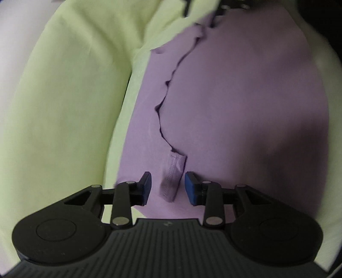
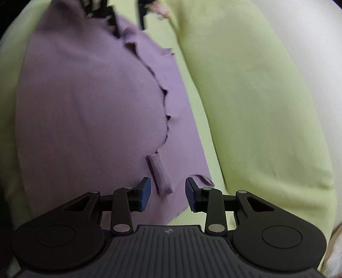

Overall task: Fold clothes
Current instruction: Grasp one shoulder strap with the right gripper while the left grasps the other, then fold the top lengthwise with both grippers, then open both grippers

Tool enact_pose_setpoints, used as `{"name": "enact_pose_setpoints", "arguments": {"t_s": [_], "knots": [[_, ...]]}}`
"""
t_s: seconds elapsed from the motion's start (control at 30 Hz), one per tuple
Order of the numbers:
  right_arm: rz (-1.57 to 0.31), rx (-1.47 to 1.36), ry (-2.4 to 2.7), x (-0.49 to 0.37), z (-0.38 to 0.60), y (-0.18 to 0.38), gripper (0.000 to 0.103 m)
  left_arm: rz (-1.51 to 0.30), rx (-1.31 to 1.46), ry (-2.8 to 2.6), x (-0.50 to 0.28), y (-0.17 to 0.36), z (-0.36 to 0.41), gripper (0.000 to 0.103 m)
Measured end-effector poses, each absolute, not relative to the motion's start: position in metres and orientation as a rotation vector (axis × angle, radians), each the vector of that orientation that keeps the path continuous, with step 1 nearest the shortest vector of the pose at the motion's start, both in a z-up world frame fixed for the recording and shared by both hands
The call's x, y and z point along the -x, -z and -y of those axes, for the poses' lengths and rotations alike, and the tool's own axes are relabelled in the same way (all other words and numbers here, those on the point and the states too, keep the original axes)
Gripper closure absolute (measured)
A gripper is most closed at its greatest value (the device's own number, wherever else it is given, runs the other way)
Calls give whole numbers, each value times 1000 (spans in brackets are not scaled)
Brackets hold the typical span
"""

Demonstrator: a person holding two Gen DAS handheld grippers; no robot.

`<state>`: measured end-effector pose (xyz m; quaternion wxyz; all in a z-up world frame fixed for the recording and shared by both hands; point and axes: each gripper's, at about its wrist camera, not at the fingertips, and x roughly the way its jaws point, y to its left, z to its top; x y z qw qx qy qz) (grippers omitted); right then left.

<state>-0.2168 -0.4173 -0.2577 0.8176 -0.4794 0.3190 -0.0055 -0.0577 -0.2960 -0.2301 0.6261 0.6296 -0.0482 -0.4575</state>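
A purple garment (image 1: 235, 102) lies flat on a light green cloth (image 1: 64, 107), with a wavy folded edge running down its middle. My left gripper (image 1: 168, 188) is open just above it, its blue pads on either side of a small stitched corner flap (image 1: 172, 177) without touching it. In the right wrist view the same purple garment (image 2: 85, 107) lies on the green cloth (image 2: 256, 107). My right gripper (image 2: 167, 196) is open, with a small ribbed corner flap (image 2: 160, 175) between its pads, not pinched.
A white surface (image 1: 329, 70) shows beyond the cloth's right edge in the left view, and pale surface (image 2: 320, 42) at the far right in the right view. Part of the other gripper (image 2: 102, 10) shows dark at the top.
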Motion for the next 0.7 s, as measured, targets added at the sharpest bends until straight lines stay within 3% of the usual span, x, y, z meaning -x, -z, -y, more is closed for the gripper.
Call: {"name": "enact_pose_setpoints", "arguments": {"t_s": [0.07, 0.13, 0.2, 0.47, 0.7], "knots": [[-672, 1078, 5, 211, 416, 266, 73, 129, -1471, 1049, 56, 233, 297, 75], [-669, 1117, -3, 206, 416, 271, 83, 129, -1493, 1049, 56, 235, 298, 81], [-686, 1136, -12, 201, 417, 275, 103, 109, -1519, 1049, 55, 236, 298, 99], [-650, 1048, 36, 226, 419, 233, 103, 11, -1321, 1094, 81, 192, 269, 101], [-713, 1018, -9, 266, 401, 221, 103, -7, -1311, 1111, 121, 201, 233, 100]]}}
